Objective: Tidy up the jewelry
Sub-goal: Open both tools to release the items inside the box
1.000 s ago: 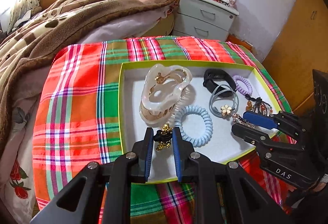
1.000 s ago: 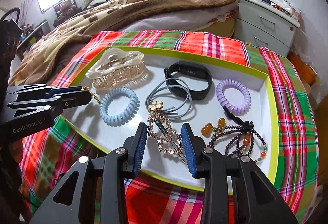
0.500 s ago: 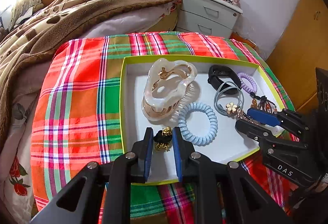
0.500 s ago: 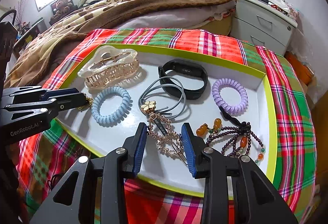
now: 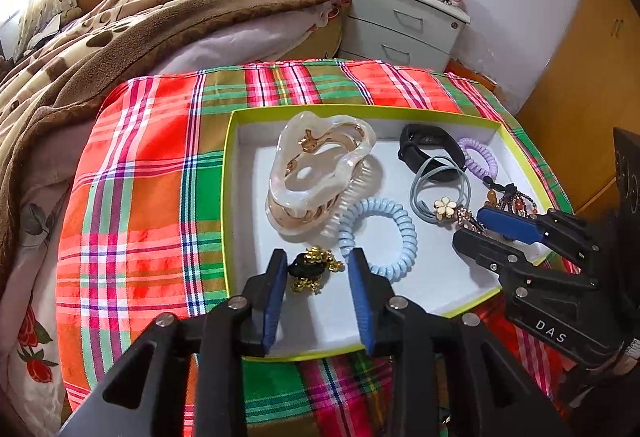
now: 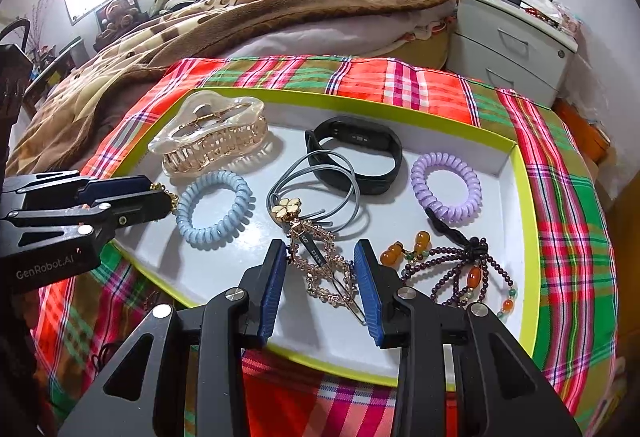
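Observation:
A white tray with a lime-green rim lies on the plaid cloth. My left gripper is low over its near left corner. Its jaws are opening, and a black-and-gold hair tie rests loose on the tray floor between the pads. My right gripper stands open over the near right part, with a gold rhinestone hair clip lying between its fingers, untouched. Also in the tray are a pearly claw clip, a light blue spiral tie and a purple one.
A black wristband, a grey tie with a cream flower and a purple bead bracelet share the tray. The plaid cloth surrounds it. A bed with a brown blanket and a grey nightstand stand behind.
The left jaws have spread apart and let go of the black-and-gold hair tie, which now lies on the tray floor. The right gripper has stayed as it was.

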### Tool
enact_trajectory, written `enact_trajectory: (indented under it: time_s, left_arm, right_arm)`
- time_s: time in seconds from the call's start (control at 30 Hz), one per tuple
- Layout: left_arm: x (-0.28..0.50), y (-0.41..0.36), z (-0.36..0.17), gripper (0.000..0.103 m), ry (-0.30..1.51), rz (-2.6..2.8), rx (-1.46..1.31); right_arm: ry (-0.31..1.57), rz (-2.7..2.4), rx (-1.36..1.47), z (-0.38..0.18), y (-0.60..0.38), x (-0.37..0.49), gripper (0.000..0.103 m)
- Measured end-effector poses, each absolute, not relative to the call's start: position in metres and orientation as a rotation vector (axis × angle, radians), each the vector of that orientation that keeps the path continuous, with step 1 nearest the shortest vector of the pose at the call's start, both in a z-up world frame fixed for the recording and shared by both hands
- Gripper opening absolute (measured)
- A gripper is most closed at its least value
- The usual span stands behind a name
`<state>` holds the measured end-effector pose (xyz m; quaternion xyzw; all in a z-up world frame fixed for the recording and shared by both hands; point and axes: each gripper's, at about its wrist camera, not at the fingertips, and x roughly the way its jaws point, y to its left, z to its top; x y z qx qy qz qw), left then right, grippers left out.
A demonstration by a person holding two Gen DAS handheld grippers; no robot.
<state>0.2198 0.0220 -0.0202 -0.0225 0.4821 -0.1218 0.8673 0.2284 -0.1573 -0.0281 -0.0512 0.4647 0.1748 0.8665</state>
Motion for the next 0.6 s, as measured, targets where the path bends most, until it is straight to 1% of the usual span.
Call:
enact_trajectory:
  time_s: [0.1,0.23,0.33,0.6]
  left_arm:
    - [0.22,0.021,-0.02,0.038,1.009,-0.257,-0.05]
    - [0.218,0.02,-0.019,0.046,1.003,-0.264,-0.057]
    - [0.215,0.02,-0.017,0.046,1.004,-0.256,-0.053]
    - [0.198,0.022,-0.005,0.048,0.978,-0.268,-0.058]
  right_arm:
    - [0.974,0.359,-0.1,-0.028,-0.159,0.228,0.037]
    - [0.974,0.349,-0.079,-0.026,-0.162,0.228,0.038]
    - [0.965,0.353,-0.062,-0.023,-0.164,0.226,0.042]
    - [0.927,0.356,-0.031,-0.012,-0.168,0.212,0.042]
